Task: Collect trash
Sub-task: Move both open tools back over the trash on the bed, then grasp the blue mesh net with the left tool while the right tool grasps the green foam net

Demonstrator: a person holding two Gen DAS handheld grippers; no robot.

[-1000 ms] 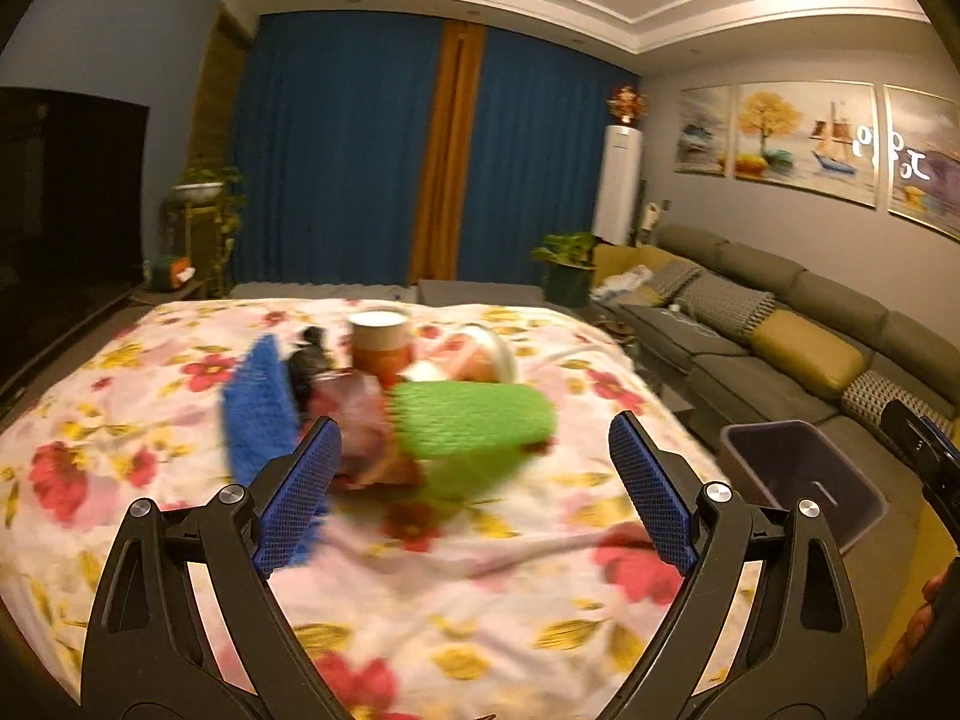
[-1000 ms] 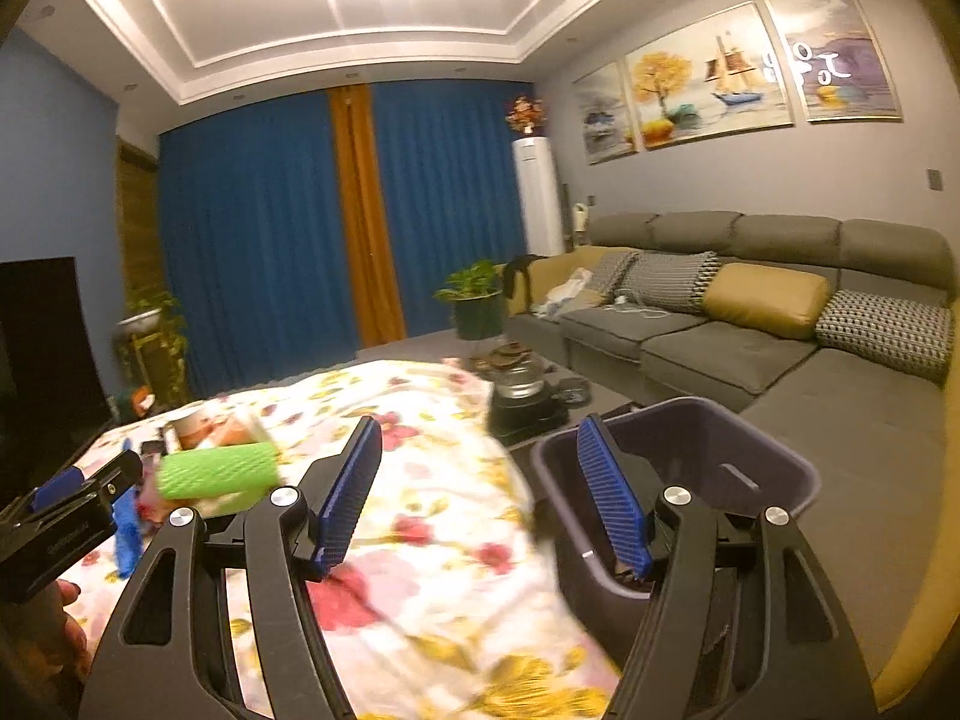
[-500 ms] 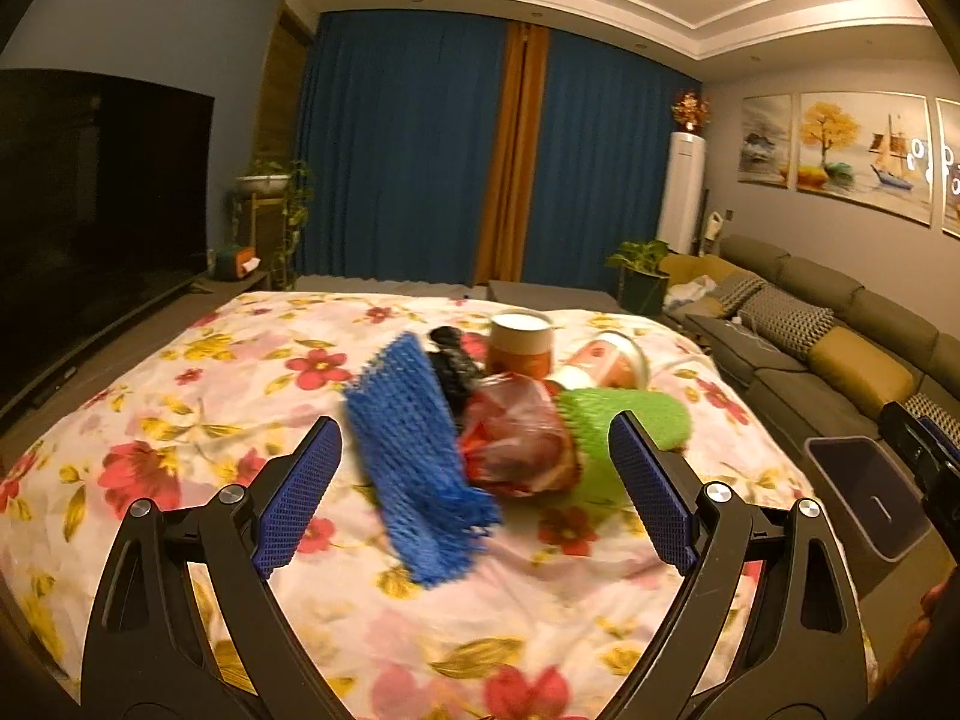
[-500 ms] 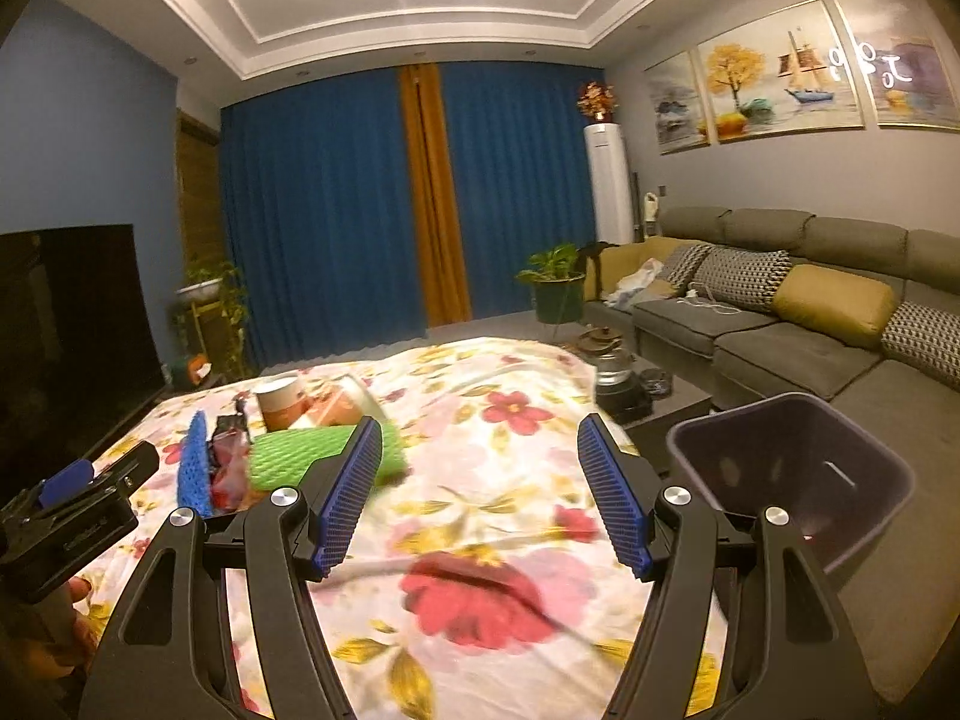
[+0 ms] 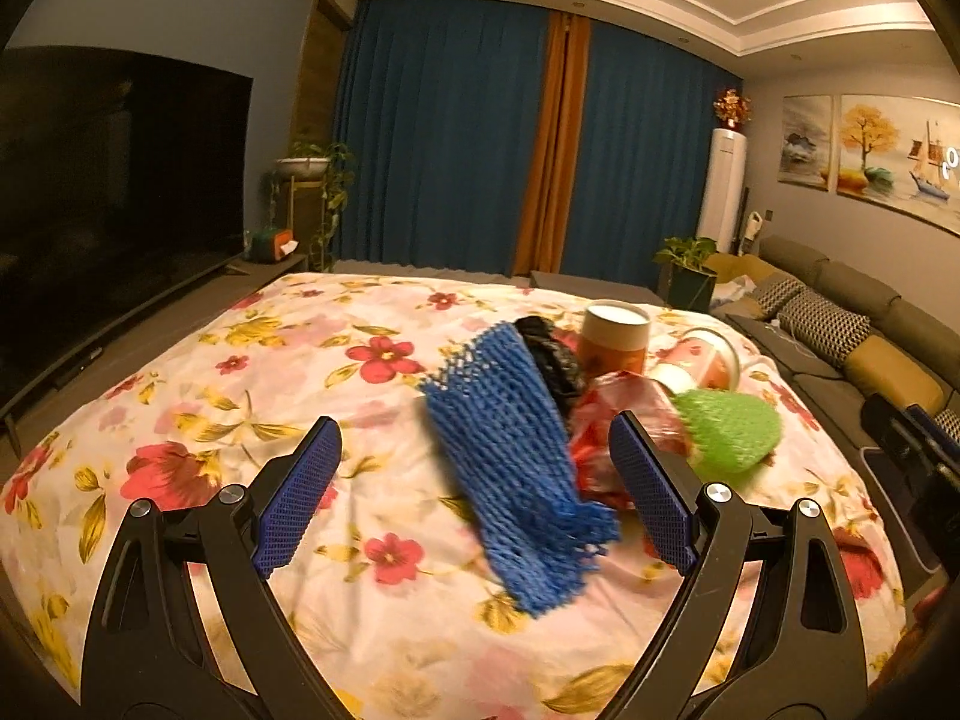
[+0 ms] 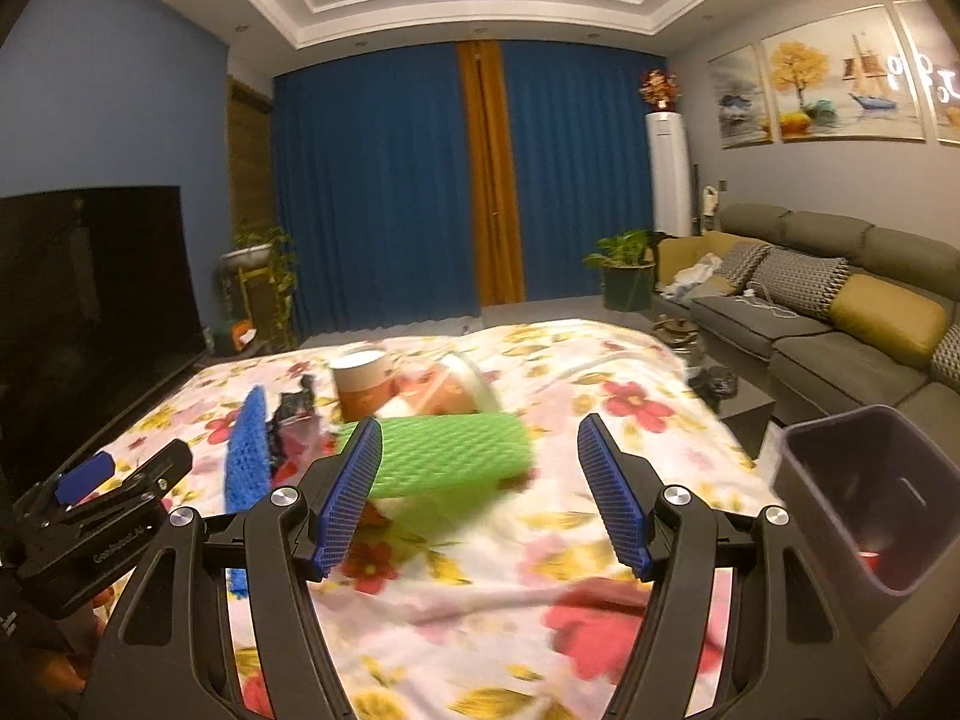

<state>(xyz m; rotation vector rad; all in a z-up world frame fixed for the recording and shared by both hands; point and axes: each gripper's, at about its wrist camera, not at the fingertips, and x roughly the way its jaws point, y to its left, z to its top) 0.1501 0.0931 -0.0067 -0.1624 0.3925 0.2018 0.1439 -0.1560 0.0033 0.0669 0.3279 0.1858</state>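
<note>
— Trash point(image 5: 588, 396) heaped on the flowered bedspread point(image 5: 252, 360), straight ahead of both claws. Blue foam net point(image 5: 516, 468) nearest, lying between the spread pads of the left gripper point(image 5: 474, 492) but untouched. Black crumpled bag point(image 5: 549, 354), red wrapper point(image 5: 624, 414) and paper cup point(image 5: 618, 339) just beyond it.

— And on the right side?

— Right gripper point(image 6: 480, 486) wide open too, empty. Green foam net point(image 6: 444, 456) just ahead, overlapping its left pad in view, no contact to be seen. Purple bin point(image 6: 864, 492) off to the right of that claw, beside the bed, one small red scrap at its bottom.

— Risks from here?

— Probably soft netting folding or slipping out under a shallow pinch. Bedspread likely bunching into the pads on a low approach. Cup and tipped cup point(image 6: 462, 390) sitting close behind, so easily knocked and rolled by a careless push. Both claws converging on one tight heap: possible collision.
</note>
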